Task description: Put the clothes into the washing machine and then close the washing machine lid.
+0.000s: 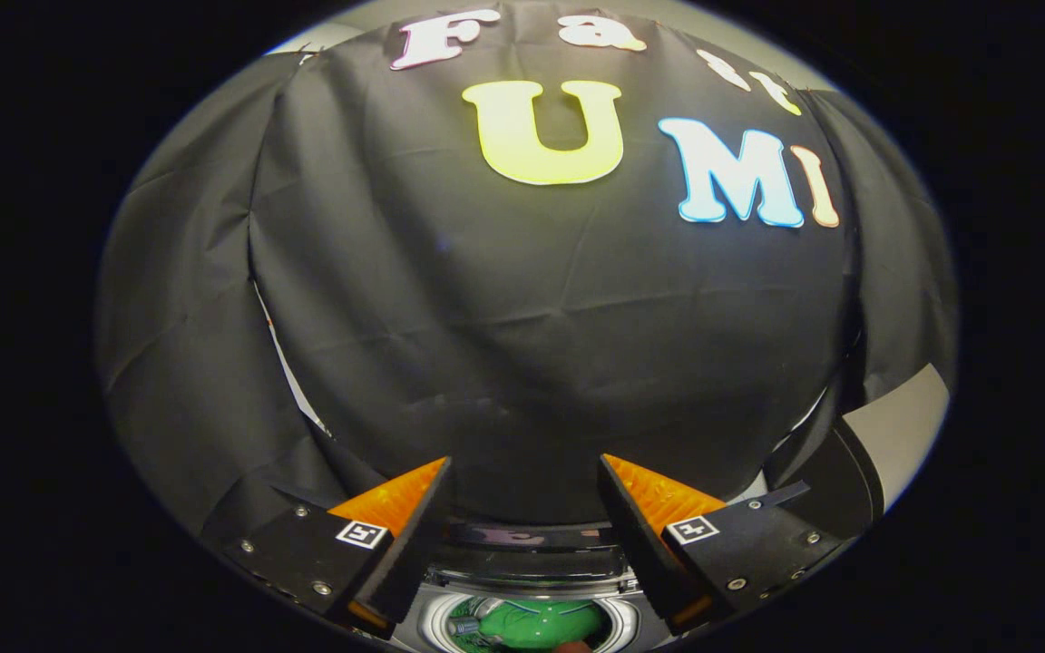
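Observation:
My gripper [522,481] is open, its two fingers spread wide with nothing between them, held high above the machine. Far below and between the fingers lies the washing machine's round drum opening [436,621]. A green garment [536,624] rests inside the drum. The raised lid [532,537] stands at the back of the opening, a dark glossy panel. The black cloth wall rises straight ahead beyond the fingers.
A grey panel with a dark edge [894,435] juts in beside the right finger. Pale wall strips show through gaps where the cloth panels meet [291,381].

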